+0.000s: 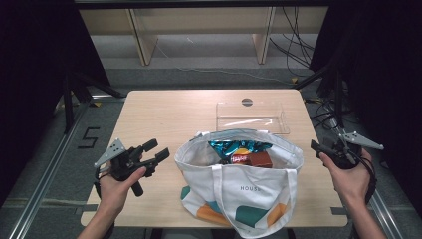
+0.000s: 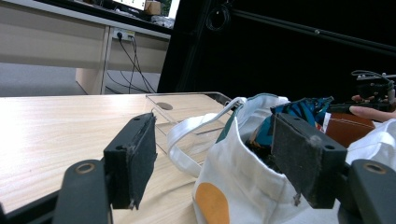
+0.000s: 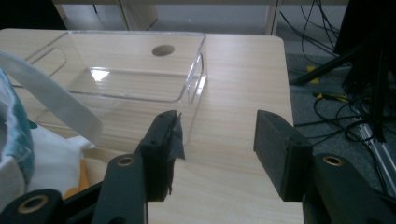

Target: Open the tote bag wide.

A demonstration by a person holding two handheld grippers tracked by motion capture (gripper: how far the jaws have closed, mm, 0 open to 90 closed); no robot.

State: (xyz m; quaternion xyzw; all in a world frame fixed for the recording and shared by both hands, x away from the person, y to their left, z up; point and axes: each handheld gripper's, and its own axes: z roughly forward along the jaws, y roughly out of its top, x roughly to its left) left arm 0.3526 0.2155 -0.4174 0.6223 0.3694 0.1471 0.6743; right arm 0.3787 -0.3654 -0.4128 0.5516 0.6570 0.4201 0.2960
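Observation:
A white tote bag [image 1: 239, 191] with orange and teal blobs stands open at the front middle of the table [image 1: 164, 114]. Inside it lie a teal chip bag [image 1: 239, 147], a red packet [image 1: 240, 159] and a brown box [image 1: 260, 159]. My left gripper [image 1: 157, 150] is held just left of the bag, open. In the left gripper view its jaws [image 2: 217, 140] frame the bag's rim [image 2: 233, 186], a white handle [image 2: 187, 135] and the chip bag [image 2: 303, 109] without touching them. My right gripper [image 1: 317, 148] hovers open at the bag's right, its jaws [image 3: 215, 140] over bare wood.
An empty clear plastic tray [image 1: 278, 124] sits behind the bag, in front of a round hole [image 1: 247, 102] in the tabletop. In the right gripper view the tray [image 3: 194, 79] lies just beyond the jaws. Cables [image 3: 345, 116] and stand legs crowd the floor on the right.

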